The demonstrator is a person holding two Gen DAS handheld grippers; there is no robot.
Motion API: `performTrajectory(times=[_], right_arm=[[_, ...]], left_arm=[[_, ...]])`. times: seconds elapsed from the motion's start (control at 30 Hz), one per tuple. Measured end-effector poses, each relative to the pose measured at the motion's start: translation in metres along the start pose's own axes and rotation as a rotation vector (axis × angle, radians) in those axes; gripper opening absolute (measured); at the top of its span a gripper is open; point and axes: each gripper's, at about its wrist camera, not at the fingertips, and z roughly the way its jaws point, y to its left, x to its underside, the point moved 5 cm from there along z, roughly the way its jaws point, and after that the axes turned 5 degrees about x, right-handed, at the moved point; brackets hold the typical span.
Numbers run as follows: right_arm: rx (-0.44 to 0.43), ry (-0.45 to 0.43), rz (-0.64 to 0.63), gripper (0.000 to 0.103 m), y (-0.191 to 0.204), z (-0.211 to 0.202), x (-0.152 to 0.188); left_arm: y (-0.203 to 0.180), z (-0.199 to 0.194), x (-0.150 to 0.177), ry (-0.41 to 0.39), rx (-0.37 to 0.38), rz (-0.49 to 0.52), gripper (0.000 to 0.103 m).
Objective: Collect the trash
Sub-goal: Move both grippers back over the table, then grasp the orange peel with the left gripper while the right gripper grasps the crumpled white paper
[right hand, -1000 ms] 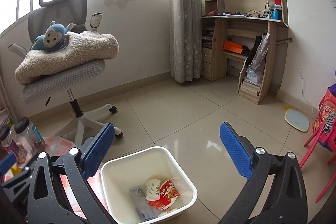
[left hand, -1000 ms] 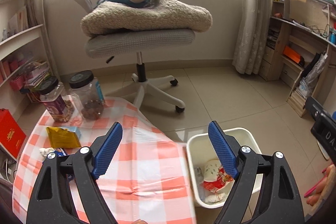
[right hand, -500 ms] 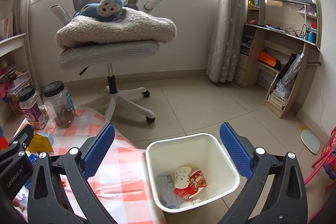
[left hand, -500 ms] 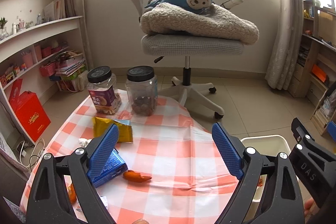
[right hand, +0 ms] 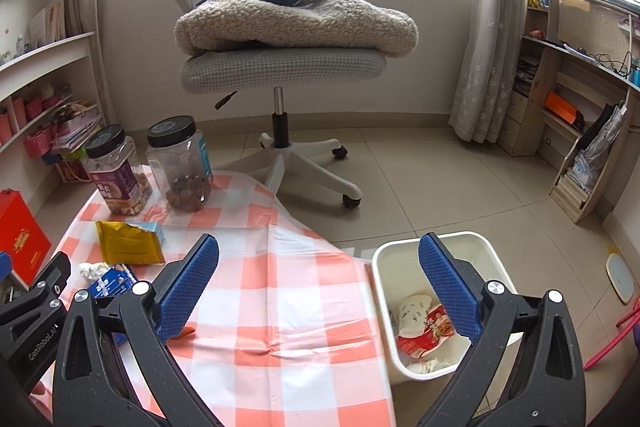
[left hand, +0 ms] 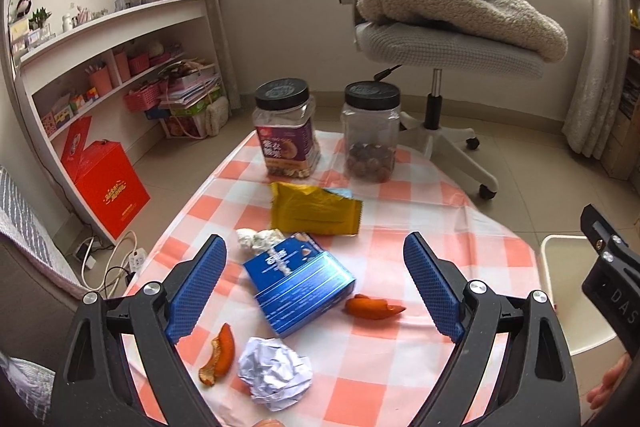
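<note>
The trash lies scattered on the tabletop point(left hand: 472, 251), which is covered in an orange-and-white checked plastic cloth. In the left wrist view a crumpled ball of white paper point(left hand: 275, 373) sits at six o'clock, nearest the camera, with a curled strip of orange peel point(left hand: 218, 355) just beside it at seven o'clock and a second peel piece point(left hand: 374, 307) at four o'clock of the centre. A flattened blue carton point(left hand: 298, 281) lies in the middle, a small wad of tissue point(left hand: 258, 238) touching its far edge, and a glossy yellow foil wrapper point(left hand: 316, 213) beyond that at twelve o'clock. Two clear plastic jars with black lids point(left hand: 326, 131) stand at the far edge; they look like stored snacks rather than rubbish.

The left claw point(left hand: 316, 287) is spread wide and empty, framing the blue carton without touching it. The right claw point(right hand: 318, 287) is equally wide and holds nothing. At its four o'clock the white plastic bin point(right hand: 492, 247) stands on the floor beside the tabletop, already holding a paper cup and a red wrapper.

This looks like the reach for the next item. The left claw would need to dip lower and close on one piece, probably the carton or the paper ball; the paper is soft and will crush easily, while the carton is stiffer.
</note>
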Motion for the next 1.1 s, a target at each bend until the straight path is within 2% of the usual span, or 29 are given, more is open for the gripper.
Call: performTrajectory(times=[0.07, 0.17, 0.33, 0.43, 0.5, 0.6, 0.83, 0.93, 0.97, 1.0, 1.03, 1.07, 1.1], right_arm=[[-0.026, 0.023, -0.015, 0.096, 0.015, 0.002, 0.003], [-0.062, 0.053, -0.036, 0.096, 0.036, 0.005, 0.009], [-0.132, 0.129, -0.066, 0.096, 0.067, 0.013, 0.019], [-0.168, 0.172, -0.094, 0.096, 0.084, 0.017, 0.027], [-0.180, 0.192, -0.114, 0.096, 0.093, 0.019, 0.033], [-0.205, 0.218, -0.132, 0.096, 0.105, 0.020, 0.039], [-0.291, 0.297, -0.159, 0.096, 0.126, 0.021, 0.054], [-0.329, 0.354, -0.158, 0.096, 0.133, 0.025, 0.063], [-0.339, 0.371, -0.153, 0.096, 0.135, 0.026, 0.066], [-0.350, 0.389, -0.149, 0.096, 0.137, 0.027, 0.069], [-0.364, 0.408, -0.144, 0.096, 0.140, 0.028, 0.071], [-0.378, 0.422, -0.141, 0.096, 0.143, 0.028, 0.074], [-0.390, 0.433, -0.142, 0.096, 0.146, 0.028, 0.077]], left_arm=[[0.015, 0.010, 0.010, 0.051, -0.019, 0.004, 0.088], [0.042, 0.032, 0.028, 0.180, -0.008, -0.031, 0.088], [0.102, 0.070, 0.067, 0.414, -0.001, -0.163, 0.087], [0.134, 0.085, 0.091, 0.521, -0.003, -0.241, 0.085], [0.149, 0.090, 0.103, 0.564, -0.002, -0.278, 0.082], [0.157, 0.095, 0.118, 0.613, -0.001, -0.279, 0.079], [0.140, 0.109, 0.142, 0.673, 0.055, -0.224, 0.074], [0.130, 0.119, 0.151, 0.701, 0.085, -0.202, 0.056], [0.127, 0.118, 0.150, 0.686, 0.079, -0.180, 0.052], [0.125, 0.116, 0.148, 0.674, 0.088, -0.168, 0.036], [0.125, 0.115, 0.147, 0.674, 0.096, -0.174, 0.028], [0.127, 0.114, 0.145, 0.675, 0.100, -0.190, 0.022], [0.132, 0.112, 0.144, 0.670, 0.099, -0.210, 0.021]])
